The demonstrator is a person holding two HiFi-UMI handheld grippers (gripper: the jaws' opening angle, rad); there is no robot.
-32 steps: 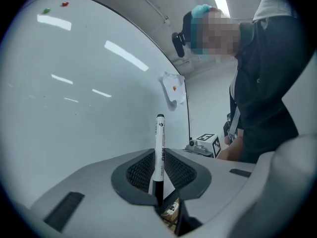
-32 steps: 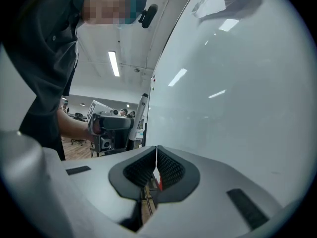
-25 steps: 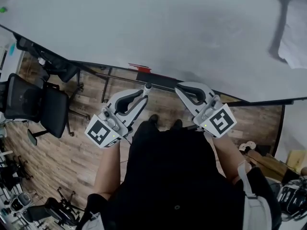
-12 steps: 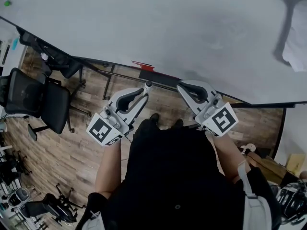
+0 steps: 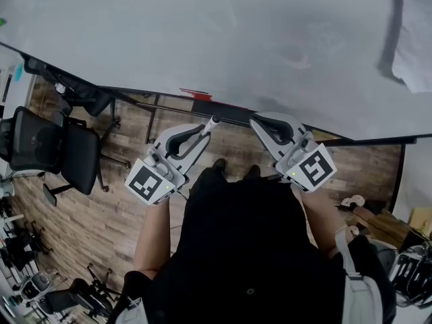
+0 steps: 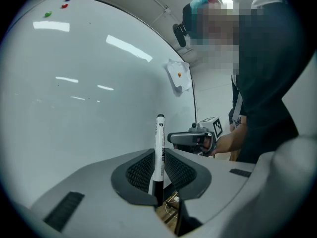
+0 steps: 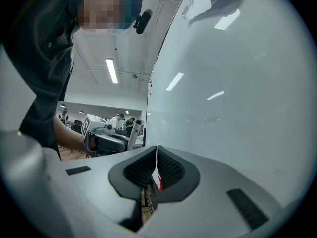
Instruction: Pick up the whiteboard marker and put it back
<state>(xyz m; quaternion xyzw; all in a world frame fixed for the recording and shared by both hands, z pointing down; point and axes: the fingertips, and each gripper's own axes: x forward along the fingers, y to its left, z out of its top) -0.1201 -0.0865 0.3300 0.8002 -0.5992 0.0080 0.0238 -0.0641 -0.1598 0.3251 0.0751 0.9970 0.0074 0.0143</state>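
Left gripper (image 5: pixel 204 129) held level, jaws clamped on the whiteboard marker (image 5: pixel 211 123), which sticks out past the pads. Right gripper (image 5: pixel 262 124) level just beside it, jaws closed together, nothing between them. Left forearm (image 5: pixel 154 231) and right forearm (image 5: pixel 317 214) bare, elbows bent, gripper tips angled toward each other.

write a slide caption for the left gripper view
Left hand-held gripper grips a whiteboard marker beside the whiteboard, with the right hand-held gripper beyond.
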